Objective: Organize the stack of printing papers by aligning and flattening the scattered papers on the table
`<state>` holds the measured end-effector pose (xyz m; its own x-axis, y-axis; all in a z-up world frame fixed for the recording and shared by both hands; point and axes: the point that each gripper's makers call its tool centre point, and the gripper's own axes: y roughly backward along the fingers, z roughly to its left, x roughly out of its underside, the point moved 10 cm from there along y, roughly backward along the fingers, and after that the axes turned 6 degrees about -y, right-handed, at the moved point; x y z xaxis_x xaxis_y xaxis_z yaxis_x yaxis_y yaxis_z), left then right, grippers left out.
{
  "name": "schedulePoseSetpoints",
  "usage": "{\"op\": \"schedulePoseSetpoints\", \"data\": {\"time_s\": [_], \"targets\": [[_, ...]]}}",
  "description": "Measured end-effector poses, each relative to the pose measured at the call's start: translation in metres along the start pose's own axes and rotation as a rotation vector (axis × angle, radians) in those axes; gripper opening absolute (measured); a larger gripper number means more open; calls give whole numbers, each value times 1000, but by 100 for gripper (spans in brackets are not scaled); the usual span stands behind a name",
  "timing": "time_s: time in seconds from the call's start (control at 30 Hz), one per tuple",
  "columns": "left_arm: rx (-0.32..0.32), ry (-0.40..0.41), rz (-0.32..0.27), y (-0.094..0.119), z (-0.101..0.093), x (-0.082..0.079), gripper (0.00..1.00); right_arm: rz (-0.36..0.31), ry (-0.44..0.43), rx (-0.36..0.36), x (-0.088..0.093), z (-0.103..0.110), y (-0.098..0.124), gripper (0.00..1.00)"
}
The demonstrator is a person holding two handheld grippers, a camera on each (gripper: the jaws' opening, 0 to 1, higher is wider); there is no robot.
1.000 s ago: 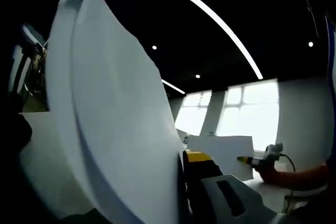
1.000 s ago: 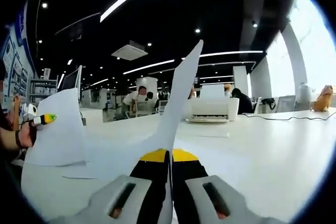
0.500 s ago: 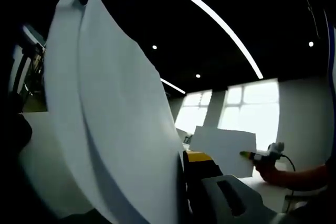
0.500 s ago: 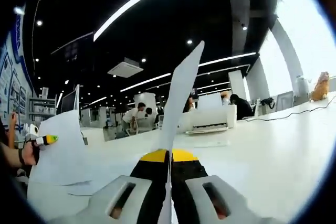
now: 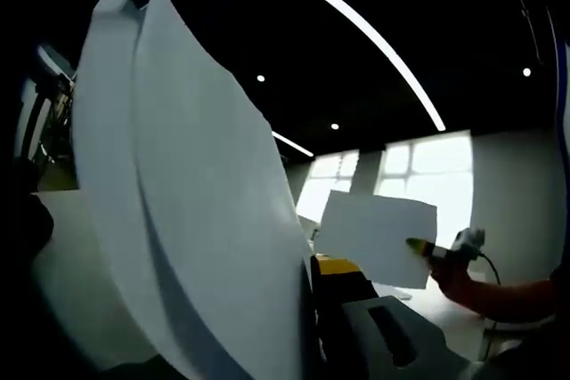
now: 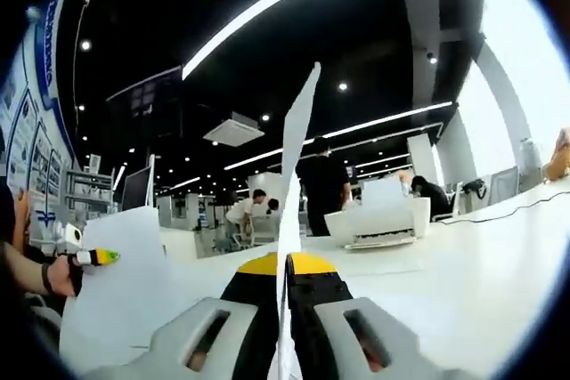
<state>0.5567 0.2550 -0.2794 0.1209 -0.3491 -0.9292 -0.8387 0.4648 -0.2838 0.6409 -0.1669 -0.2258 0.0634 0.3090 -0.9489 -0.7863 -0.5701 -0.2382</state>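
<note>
- A white table [image 6: 499, 264] runs under both grippers in a dim office
- The right gripper [image 6: 287, 264] (jaws pinched) holds one sheet [image 6: 298, 157] edge-on, upright
- The left gripper [image 6: 105, 257] clamps the paper stack [image 5: 205, 220], lifted, off to the right gripper's left
</note>
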Motion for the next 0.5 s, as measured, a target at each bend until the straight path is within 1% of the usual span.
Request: {"op": "schedulePoseSetpoints", "data": {"time_s": [0.1, 0.27, 0.43, 0.5], "targets": [[0, 3, -2, 0, 0, 0, 9, -21, -3, -32, -3, 24, -8, 0], [-1, 2, -1, 0, 1, 0, 9, -40, -15, -82, -11, 43, -19, 0], [-1, 4, -2, 0, 1, 0, 9, -81, -23, -139, -24, 64, -26, 0], [-1, 5, -3, 1, 2, 0, 9, -94, -16, -173, -30, 79, -30, 0]]}}
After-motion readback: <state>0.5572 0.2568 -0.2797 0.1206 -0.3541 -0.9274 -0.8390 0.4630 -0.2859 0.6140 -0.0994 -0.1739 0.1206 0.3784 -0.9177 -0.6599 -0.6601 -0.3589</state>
